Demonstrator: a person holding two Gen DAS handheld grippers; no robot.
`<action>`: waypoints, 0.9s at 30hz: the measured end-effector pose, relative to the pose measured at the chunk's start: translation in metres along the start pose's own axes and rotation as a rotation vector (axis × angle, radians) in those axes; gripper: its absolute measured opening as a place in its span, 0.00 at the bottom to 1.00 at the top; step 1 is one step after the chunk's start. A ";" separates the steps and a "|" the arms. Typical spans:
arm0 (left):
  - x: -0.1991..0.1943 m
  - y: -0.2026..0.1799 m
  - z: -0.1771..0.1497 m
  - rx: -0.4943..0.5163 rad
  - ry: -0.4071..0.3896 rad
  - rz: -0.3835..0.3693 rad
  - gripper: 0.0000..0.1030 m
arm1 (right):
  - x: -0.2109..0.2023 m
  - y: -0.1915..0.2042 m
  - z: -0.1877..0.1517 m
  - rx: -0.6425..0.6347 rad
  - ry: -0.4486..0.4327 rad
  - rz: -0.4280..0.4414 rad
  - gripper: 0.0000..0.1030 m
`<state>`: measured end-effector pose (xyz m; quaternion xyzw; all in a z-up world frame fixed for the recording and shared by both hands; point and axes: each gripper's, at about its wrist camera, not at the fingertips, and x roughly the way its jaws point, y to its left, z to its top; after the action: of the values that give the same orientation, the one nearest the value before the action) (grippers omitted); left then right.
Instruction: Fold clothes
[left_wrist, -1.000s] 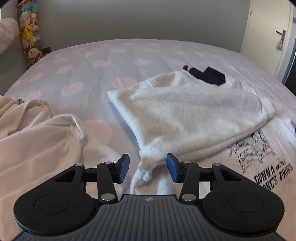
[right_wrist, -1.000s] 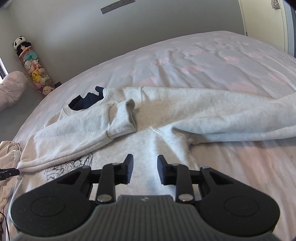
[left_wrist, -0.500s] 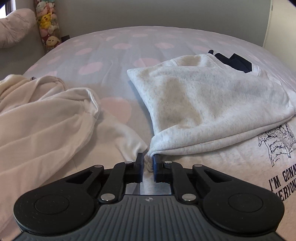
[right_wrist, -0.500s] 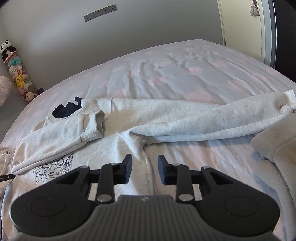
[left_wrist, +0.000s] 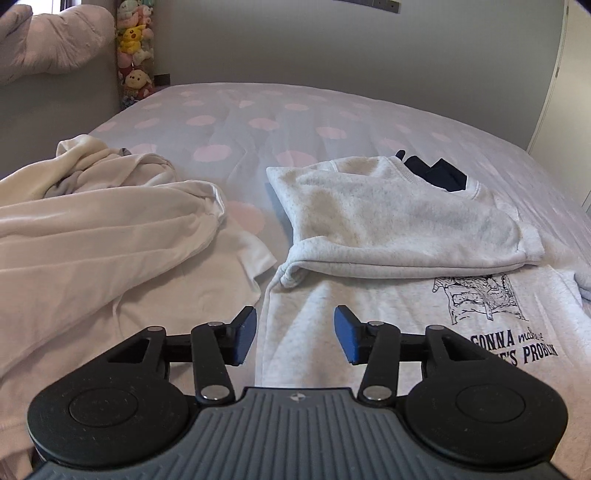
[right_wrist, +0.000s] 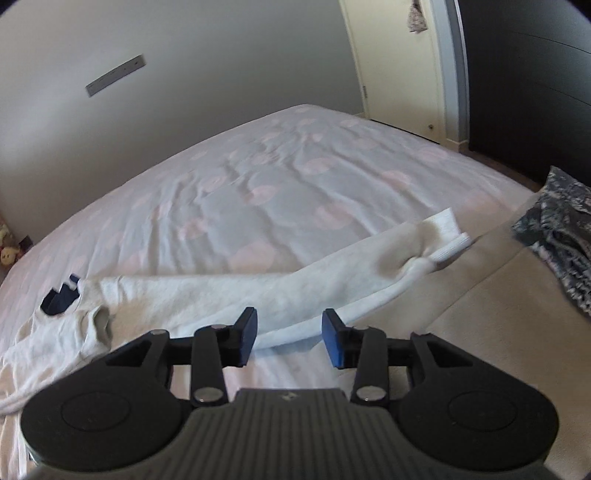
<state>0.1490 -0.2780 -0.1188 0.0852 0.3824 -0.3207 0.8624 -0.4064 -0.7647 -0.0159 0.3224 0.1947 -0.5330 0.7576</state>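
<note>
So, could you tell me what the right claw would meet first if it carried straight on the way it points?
Most likely the outstretched sleeve of the grey sweatshirt, lying across the open right claw; depth is uncertain.

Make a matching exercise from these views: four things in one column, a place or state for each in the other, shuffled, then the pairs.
Things
1. folded sleeve
2. outstretched sleeve
3. cream garment
4. left gripper

Places or states
A. jaws open, holding nothing
B. crumpled beside the grey sweatshirt
C. laid across the sweatshirt's chest
D. stretched flat across the bed

Pairs: 1-C, 2-D, 3-B, 4-A
</note>
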 end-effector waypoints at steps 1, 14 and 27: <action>-0.003 -0.002 -0.005 -0.012 -0.003 0.004 0.44 | -0.001 -0.016 0.012 0.036 -0.004 -0.008 0.44; -0.001 -0.055 -0.021 0.042 -0.023 0.086 0.45 | 0.064 -0.138 0.088 0.166 0.107 -0.102 0.46; 0.044 -0.093 -0.017 0.092 0.090 0.123 0.45 | 0.105 -0.170 0.083 0.200 0.187 -0.085 0.06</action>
<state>0.1036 -0.3659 -0.1529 0.1622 0.3997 -0.2801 0.8576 -0.5320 -0.9326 -0.0715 0.4362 0.2239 -0.5490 0.6769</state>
